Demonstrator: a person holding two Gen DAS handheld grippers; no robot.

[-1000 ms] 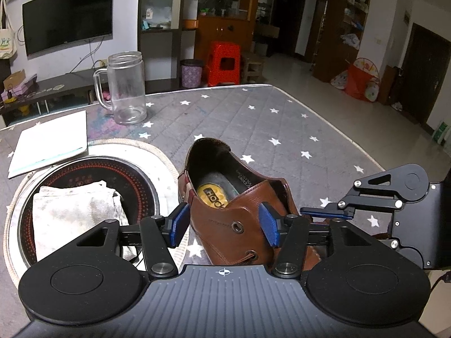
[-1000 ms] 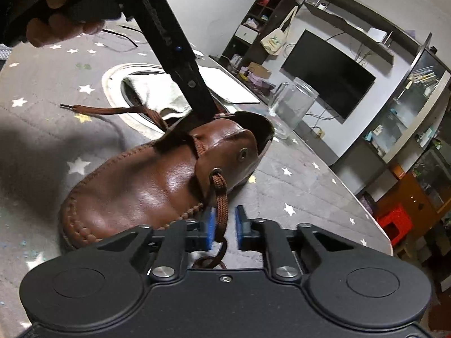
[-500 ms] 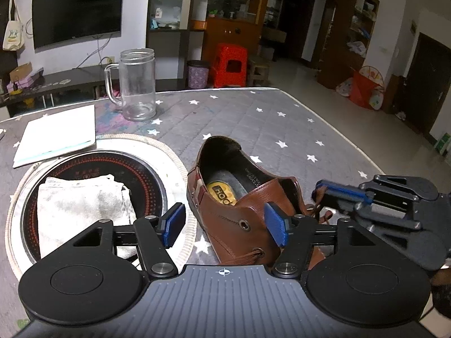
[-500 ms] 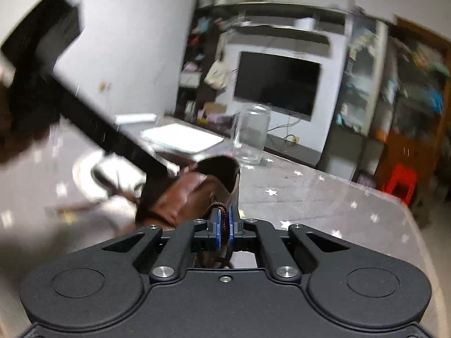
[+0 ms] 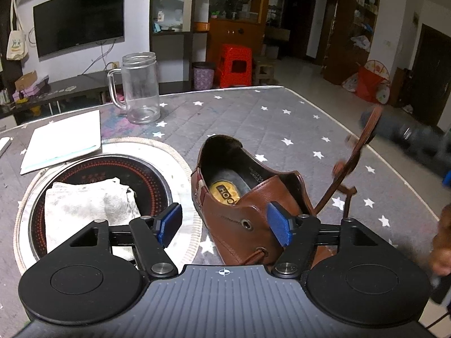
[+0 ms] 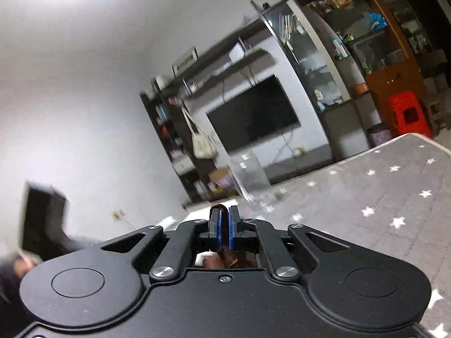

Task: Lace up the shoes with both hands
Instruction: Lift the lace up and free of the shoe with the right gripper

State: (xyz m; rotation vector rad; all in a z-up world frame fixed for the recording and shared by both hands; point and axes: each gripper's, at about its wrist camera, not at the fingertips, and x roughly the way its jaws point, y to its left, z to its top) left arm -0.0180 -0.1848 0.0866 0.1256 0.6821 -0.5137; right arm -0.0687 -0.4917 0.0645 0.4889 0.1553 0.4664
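So the shoe (image 5: 248, 197) is a brown leather one, sitting upright on the star-print table cover (image 5: 253, 118) just right of the round cooktop (image 5: 93, 169), heel end pointing toward the glass mug (image 5: 139, 87). There's a yellow label on the insole. The upper metal eyelet is empty; the brown lace (image 5: 352, 163) goes through the lower one, comes out the far side and runs up taut to the right, blurry.
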